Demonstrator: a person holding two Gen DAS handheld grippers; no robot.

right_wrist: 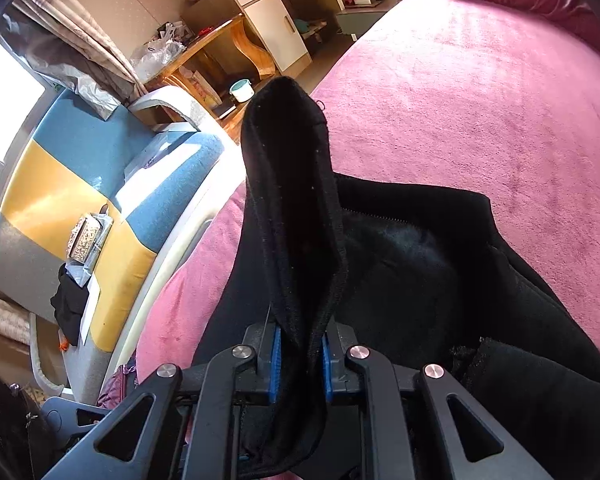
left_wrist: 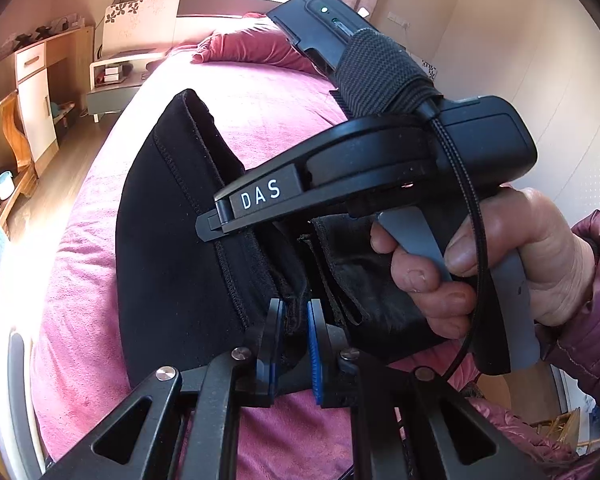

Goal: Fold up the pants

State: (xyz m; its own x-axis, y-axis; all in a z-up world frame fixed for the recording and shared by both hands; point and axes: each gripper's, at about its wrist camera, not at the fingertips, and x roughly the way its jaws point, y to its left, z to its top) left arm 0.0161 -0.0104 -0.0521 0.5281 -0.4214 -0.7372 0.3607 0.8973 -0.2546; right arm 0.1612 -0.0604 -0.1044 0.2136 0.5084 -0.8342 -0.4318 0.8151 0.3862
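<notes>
Black pants [left_wrist: 172, 248] lie partly lifted over a pink bed [left_wrist: 268, 128]. My left gripper [left_wrist: 294, 320] is shut on a bunched edge of the pants between its blue pads. The right gripper's body, marked DAS, crosses the left wrist view with the hand on its trigger; its fingertips are hidden there. In the right wrist view my right gripper [right_wrist: 300, 354] is shut on a standing fold of the pants [right_wrist: 296, 200], which rises between the pads. More black fabric [right_wrist: 420, 272] spreads on the bed [right_wrist: 480, 100] to the right.
A pink pillow [left_wrist: 252, 46] lies at the bed's head. A blue and yellow bench [right_wrist: 80, 184] with small items stands beside the bed. Wooden desk and white cabinet [right_wrist: 276, 28] stand across the floor, with a small pot [right_wrist: 241, 89] below.
</notes>
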